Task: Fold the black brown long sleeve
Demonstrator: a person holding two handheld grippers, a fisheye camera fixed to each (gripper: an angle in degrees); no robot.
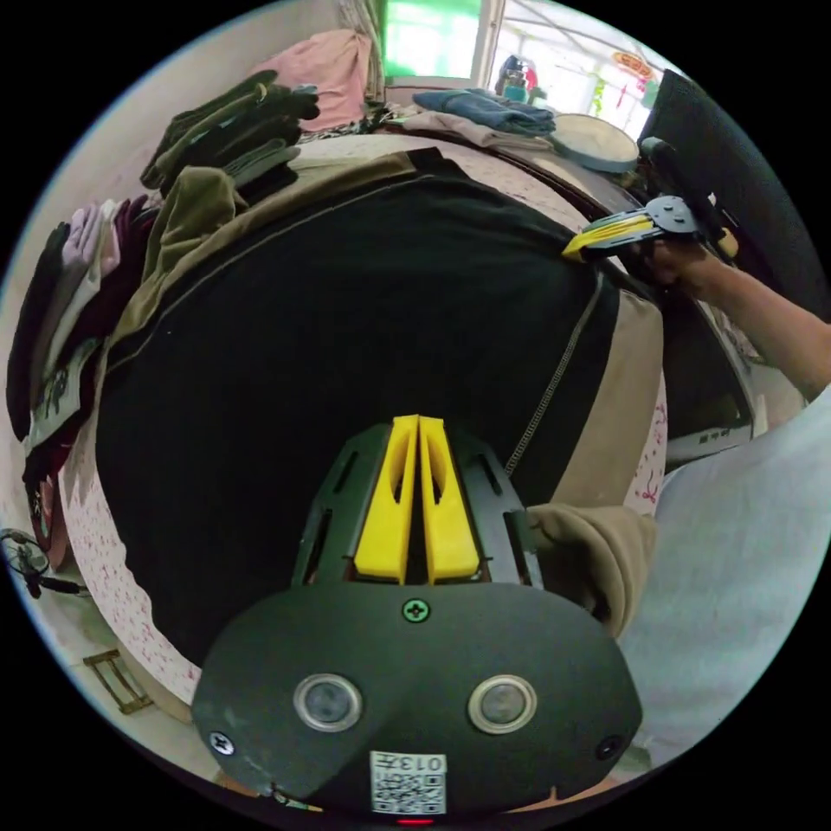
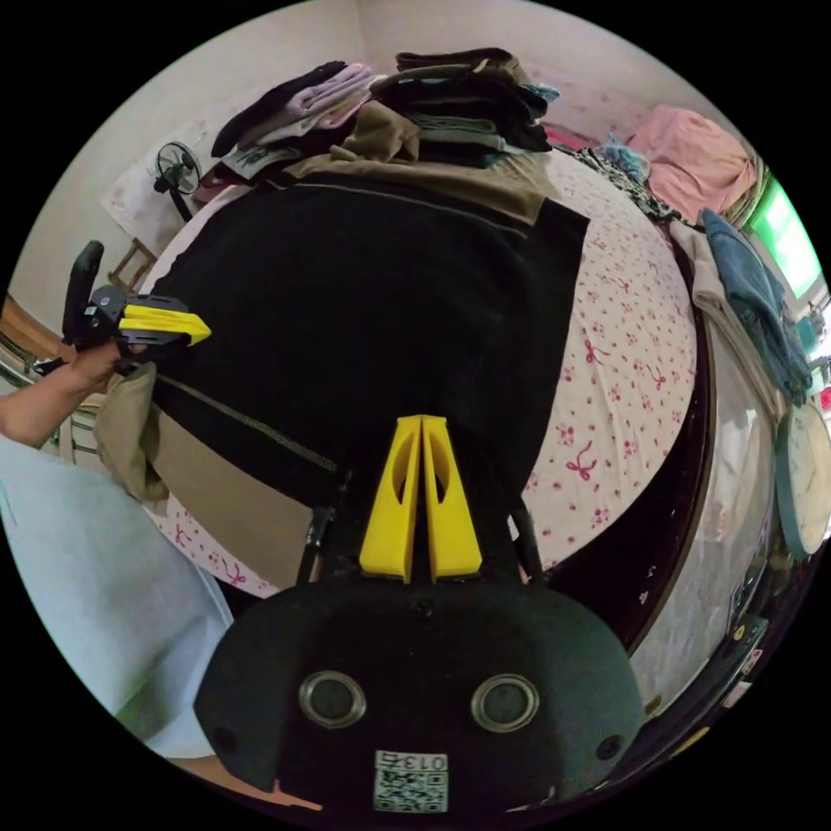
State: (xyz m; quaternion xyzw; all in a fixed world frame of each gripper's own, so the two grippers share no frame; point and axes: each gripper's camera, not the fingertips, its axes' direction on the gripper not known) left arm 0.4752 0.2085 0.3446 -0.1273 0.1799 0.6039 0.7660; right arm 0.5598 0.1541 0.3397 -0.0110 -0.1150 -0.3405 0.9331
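Pink-printed bedsheet [image 2: 623, 363], folded clothes stack [image 2: 459, 95], fan [image 2: 177, 173]

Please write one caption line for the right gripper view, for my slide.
Closed yellow-jawed hand-held gripper above a black and brown long-sleeve garment spread on a floral bedsheet.

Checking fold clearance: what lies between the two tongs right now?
In the right gripper view, between the left tongs and the right tongs lies the shirt's black body, crossed by a pale seam beside its brown sleeve. Nothing else sits on that stretch.
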